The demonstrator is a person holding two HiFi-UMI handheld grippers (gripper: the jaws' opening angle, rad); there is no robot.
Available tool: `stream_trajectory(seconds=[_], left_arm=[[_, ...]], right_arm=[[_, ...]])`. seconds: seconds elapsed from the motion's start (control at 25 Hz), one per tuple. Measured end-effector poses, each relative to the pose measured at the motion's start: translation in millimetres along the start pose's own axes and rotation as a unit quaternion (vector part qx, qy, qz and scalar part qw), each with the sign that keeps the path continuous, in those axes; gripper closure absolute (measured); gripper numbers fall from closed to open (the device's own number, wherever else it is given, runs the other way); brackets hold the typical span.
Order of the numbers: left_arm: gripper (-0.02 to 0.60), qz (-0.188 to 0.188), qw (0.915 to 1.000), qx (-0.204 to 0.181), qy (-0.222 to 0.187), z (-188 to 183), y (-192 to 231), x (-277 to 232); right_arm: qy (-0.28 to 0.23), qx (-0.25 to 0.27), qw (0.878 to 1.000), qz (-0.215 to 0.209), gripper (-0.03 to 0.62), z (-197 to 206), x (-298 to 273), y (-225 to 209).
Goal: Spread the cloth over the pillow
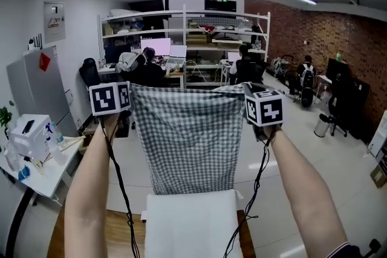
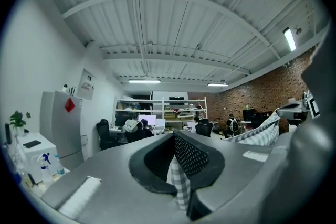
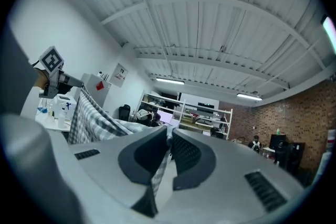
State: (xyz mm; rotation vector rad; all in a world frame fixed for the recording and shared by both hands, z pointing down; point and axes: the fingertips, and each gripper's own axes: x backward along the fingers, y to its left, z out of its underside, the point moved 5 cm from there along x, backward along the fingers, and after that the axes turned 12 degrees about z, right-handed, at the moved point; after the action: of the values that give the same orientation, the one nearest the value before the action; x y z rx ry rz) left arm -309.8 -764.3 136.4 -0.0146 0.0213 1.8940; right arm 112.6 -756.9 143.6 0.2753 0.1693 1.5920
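A grey-and-white checked cloth [image 1: 188,139] hangs spread between my two grippers, its lower edge just behind the top of the white pillow [image 1: 190,223]. At the cloth's upper left corner my left gripper [image 1: 128,95] is shut on the fabric; the cloth [image 2: 179,186] shows pinched between its jaws. The right gripper [image 1: 244,93] is shut on the upper right corner, and checked cloth [image 3: 157,176] runs down between its jaws. Both grippers point level, held out at arm's length above the pillow.
The pillow lies on a wooden surface [image 1: 118,232] in front of me. A white table [image 1: 42,169] with bottles and a box stands at the left. Office shelves [image 1: 187,27], desks and seated people fill the back; a brick wall [image 1: 338,39] is at the right.
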Motion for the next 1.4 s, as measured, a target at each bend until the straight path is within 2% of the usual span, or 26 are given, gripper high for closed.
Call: stream_trajectory(seconds=[0.32,0.84,1.08,1.4], left_arm=[[0.572,-0.002,0.999,0.022,0.038,73.5,-2.1,-10.2],[0.572,-0.003,0.9934,0.061,0.098,195.8,4.3,2.4],[0.572,-0.005,0.9912,0.074,0.11,221.0,2.3,7.4],[0.572,-0.002,0.9883,0.078,0.131,249.4,-0.3,15.1]], right_arm=[[0.055,-0.008,0.998,-0.012,0.566,75.1,-0.8,15.1],[0.104,-0.008,0.994,-0.036,0.566,164.2,7.7,49.6],[0.129,-0.014,0.991,-0.041,0.566,196.2,13.6,55.8],[0.14,-0.015,0.989,-0.044,0.566,215.9,23.6,62.9]])
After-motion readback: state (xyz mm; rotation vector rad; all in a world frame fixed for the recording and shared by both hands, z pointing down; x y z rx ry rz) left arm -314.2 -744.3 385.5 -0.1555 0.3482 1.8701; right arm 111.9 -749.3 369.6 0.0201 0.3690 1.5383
